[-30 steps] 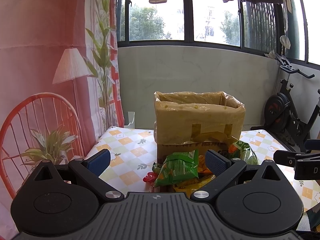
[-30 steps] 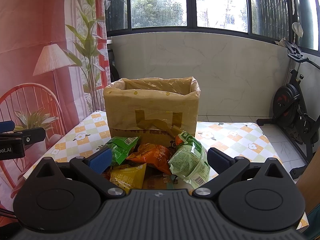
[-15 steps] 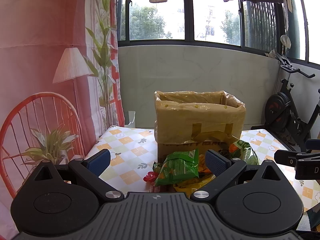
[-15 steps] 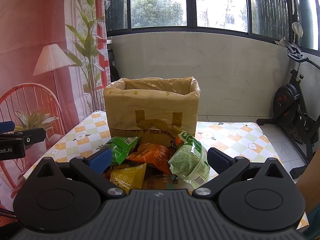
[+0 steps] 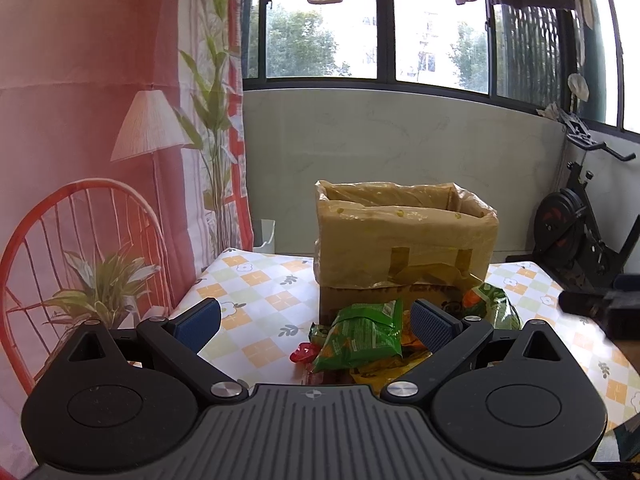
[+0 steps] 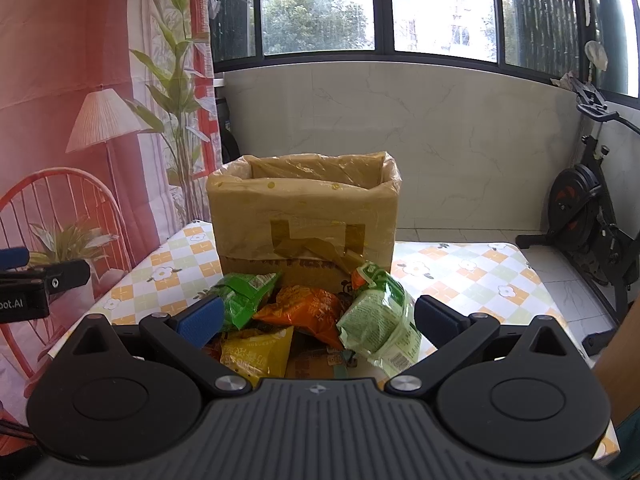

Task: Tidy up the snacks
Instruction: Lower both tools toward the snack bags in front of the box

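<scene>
Where they touch the box (image 6: 304,220), crinkled snack bags (image 6: 316,316) pile.

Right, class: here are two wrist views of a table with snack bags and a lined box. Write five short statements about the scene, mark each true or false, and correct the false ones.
1. The left gripper holds a snack bag. False: its fingers are spread wide and hold nothing.
2. The cardboard box is lined with a plastic bag. True.
3. The snack bags lie inside the box. False: the orange bag, the yellow bag and the pale green bag lie on the table in front of it.
4. The right gripper is open. True.
5. The box is closed with a lid. False: its top is open.
</scene>
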`<act>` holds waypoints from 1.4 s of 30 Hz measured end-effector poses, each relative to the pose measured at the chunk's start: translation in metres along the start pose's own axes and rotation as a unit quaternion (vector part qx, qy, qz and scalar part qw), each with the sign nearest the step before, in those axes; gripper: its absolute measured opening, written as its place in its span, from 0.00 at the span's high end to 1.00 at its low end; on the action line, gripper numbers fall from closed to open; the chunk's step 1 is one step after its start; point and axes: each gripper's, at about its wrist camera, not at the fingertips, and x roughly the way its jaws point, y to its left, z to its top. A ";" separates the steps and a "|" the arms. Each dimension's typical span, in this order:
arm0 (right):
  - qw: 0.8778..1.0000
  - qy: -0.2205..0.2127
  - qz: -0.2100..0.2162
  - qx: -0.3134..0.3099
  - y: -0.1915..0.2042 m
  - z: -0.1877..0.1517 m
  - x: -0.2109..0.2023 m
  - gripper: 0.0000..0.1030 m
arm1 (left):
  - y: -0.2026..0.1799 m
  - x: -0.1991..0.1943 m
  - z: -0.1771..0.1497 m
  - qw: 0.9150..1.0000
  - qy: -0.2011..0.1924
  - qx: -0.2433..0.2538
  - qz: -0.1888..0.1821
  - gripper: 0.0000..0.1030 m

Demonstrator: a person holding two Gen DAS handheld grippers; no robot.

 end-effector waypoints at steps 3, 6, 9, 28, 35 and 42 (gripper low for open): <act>0.999 -0.035 0.019 0.009 -0.014 0.009 0.010 0.00 | 0.005 0.012 0.002 1.000 0.007 -0.008 0.010 0.01; 0.998 -0.062 0.016 0.006 -0.022 0.017 0.021 0.00 | 0.010 0.030 0.006 1.000 0.016 -0.018 0.012 0.01; 0.997 -0.079 0.002 -0.002 -0.029 0.023 0.036 0.00 | 0.015 0.052 0.010 0.999 0.024 -0.031 0.004 0.01; 1.000 0.013 -0.012 -0.016 -0.044 -0.027 0.133 0.00 | -0.004 0.140 -0.030 0.996 0.071 -0.018 -0.048 0.08; 0.999 0.037 -0.010 0.007 -0.040 -0.047 0.146 0.01 | -0.029 0.154 -0.062 0.986 0.125 -0.002 -0.115 0.10; 0.999 0.033 -0.014 0.001 -0.045 -0.052 0.144 0.02 | -0.038 0.174 -0.076 0.976 0.163 -0.009 -0.144 0.11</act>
